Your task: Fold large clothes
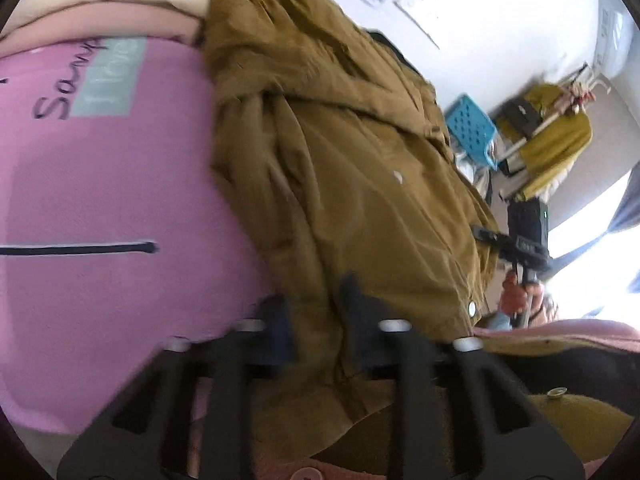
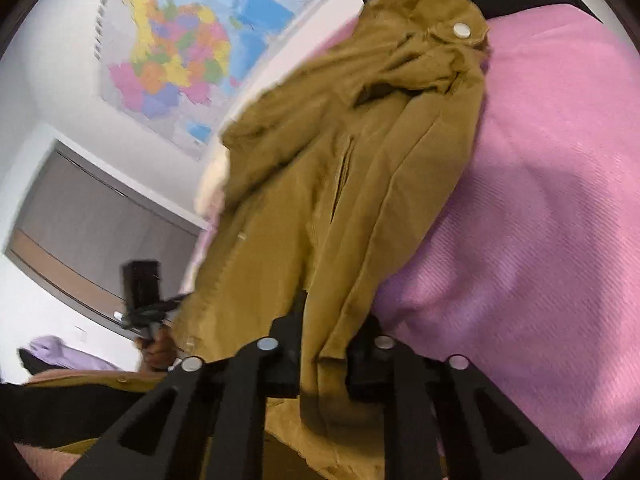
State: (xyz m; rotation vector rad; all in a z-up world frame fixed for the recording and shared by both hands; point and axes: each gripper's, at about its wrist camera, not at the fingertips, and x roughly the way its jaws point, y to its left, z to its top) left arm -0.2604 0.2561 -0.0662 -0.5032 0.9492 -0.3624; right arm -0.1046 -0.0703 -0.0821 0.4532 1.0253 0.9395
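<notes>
I have both pinched on the mustard coat — left hand-held gripper and right hand-held gripper — over the pink bedspread.

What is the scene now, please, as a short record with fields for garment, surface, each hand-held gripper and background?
garment: mustard-brown jacket with white snap buttons, lying rumpled
surface: pink bedcover, under the jacket
left hand-held gripper: shut on the jacket's near edge
right hand-held gripper: shut on a fold of the jacket
background: wall map; blue basket
</notes>
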